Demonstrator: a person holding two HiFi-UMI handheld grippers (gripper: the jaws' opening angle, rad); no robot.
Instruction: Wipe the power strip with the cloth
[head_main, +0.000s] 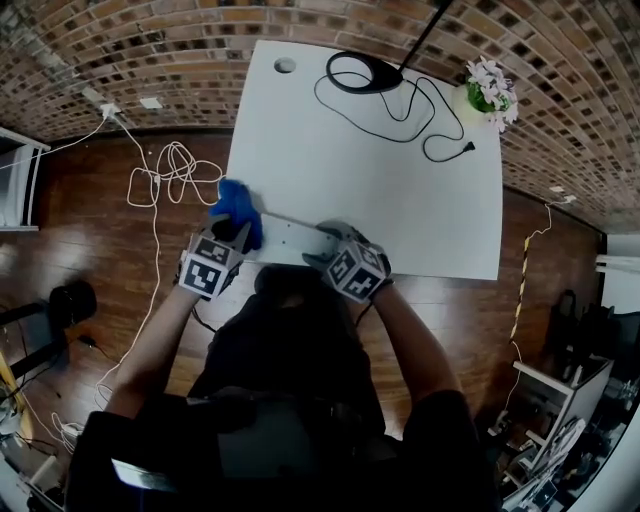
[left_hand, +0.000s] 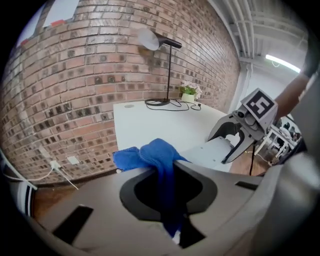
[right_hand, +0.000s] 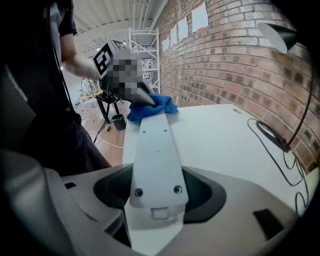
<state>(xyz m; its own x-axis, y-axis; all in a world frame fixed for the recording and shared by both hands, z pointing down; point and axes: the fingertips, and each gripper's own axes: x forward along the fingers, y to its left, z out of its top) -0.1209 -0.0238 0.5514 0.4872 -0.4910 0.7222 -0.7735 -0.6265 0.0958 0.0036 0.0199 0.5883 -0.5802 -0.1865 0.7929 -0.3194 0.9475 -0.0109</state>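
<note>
Two grippers work: my left gripper (left_hand: 170, 172) pinches the blue cloth (left_hand: 150, 155) at one end of the power strip (right_hand: 155, 150); my right gripper (right_hand: 157, 200) squeezes the other end.

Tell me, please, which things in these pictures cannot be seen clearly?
- Far end of the power strip: right gripper view, the cloth covers it.
- Its sockets: seen in no view.
- Most of the left tongs: right gripper view, under a mosaic patch.
- Head of the lamp: head view, cut off by the top edge.

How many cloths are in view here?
1. The blue cloth is pinched in the left tool, bunched at the left end of the power strip. No other shows.
</note>
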